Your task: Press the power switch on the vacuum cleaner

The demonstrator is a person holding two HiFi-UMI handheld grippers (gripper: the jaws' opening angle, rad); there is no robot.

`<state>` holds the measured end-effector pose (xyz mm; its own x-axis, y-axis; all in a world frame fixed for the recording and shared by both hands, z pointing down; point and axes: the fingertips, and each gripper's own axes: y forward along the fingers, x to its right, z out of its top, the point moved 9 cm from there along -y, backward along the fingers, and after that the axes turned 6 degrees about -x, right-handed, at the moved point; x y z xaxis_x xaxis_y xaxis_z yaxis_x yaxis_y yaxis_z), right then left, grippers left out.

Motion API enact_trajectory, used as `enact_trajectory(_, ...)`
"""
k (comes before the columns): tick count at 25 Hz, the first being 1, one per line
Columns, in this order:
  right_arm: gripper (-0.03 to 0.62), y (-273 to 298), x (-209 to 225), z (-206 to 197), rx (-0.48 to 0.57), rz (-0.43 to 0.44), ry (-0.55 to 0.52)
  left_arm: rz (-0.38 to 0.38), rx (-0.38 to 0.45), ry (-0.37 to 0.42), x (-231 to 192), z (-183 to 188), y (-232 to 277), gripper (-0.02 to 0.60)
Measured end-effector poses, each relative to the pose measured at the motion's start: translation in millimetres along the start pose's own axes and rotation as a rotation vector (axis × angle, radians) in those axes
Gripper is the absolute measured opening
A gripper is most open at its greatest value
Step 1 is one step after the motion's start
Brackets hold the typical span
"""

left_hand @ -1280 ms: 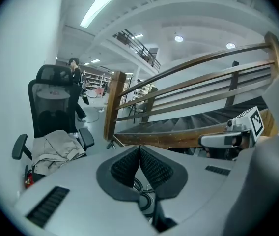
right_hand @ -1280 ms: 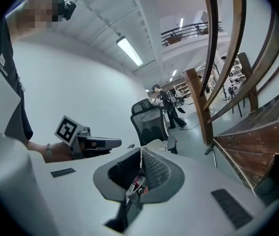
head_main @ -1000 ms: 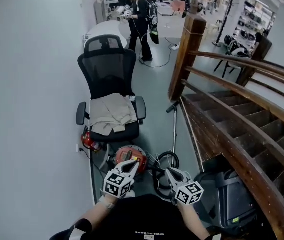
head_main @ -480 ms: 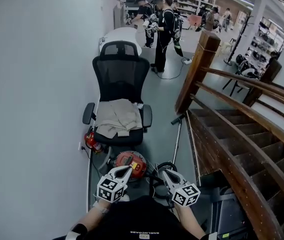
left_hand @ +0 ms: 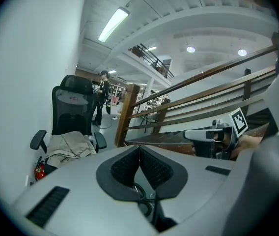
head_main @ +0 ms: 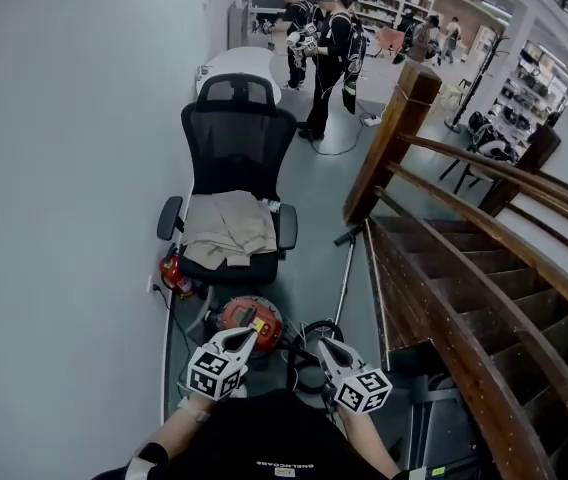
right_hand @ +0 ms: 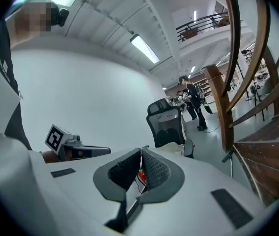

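Head view: over the last second your gaze has swung a touch left and the dark bin at the lower right has slid almost out of frame, but the working picture hasn't moved on. The left gripper (head_main: 247,335) still hovers with its tip over the near edge of the red vacuum cleaner (head_main: 247,316), and the right gripper (head_main: 315,345) still hangs above the coiled hose (head_main: 309,340). So I'd judge no press is under way at this instant, and the switch itself is too small to pick out on the lid. Room is tight: the wall (head_main: 74,218) closes your left, the staircase (head_main: 434,308) your right, the office chair (head_main: 234,168) and fire extinguisher (head_main: 172,273) sit just beyond the vacuum, and the wand (head_main: 344,268) runs along the stair foot. The open lane is straight down. Left gripper view: fingers clenched tip to tip on nothing, with a dark loop of hose or cord showing under them. Right gripper view: fingers also pinched together and empty, with a sliver of the red vacuum showing through the gap beneath.
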<state>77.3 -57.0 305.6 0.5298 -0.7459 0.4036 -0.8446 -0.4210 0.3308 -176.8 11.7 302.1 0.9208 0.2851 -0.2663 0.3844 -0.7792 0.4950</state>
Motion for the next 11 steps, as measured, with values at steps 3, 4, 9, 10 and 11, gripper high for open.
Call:
enact_trajectory(3,0.029,-2.9,0.7,-2.4,0.003,-0.009,0.007,-0.009,-0.002,0.002,2.0,-0.3,2.1,0.015)
enact_trajectory(4,0.029,-3.3,1.1,-2.8,0.004,-0.012,0.009,-0.013,-0.004,0.004,2.3,-0.6,2.9,0.015)
enact_trajectory(9,0.029,-0.5,2.3,-3.9,0.008,-0.017,0.020,-0.016,-0.002,0.012,-1.7,-1.8,3.8,0.015)
enact_trajectory(10,0.029,0.6,2.0,-4.0,0.010,-0.016,0.022,-0.014,0.000,0.014,-3.2,-1.7,3.3,0.015)
enact_trajectory(11,0.029,1.7,1.7,-4.1,0.013,-0.015,0.024,-0.012,0.003,0.016,-4.7,-1.6,2.7,0.015)
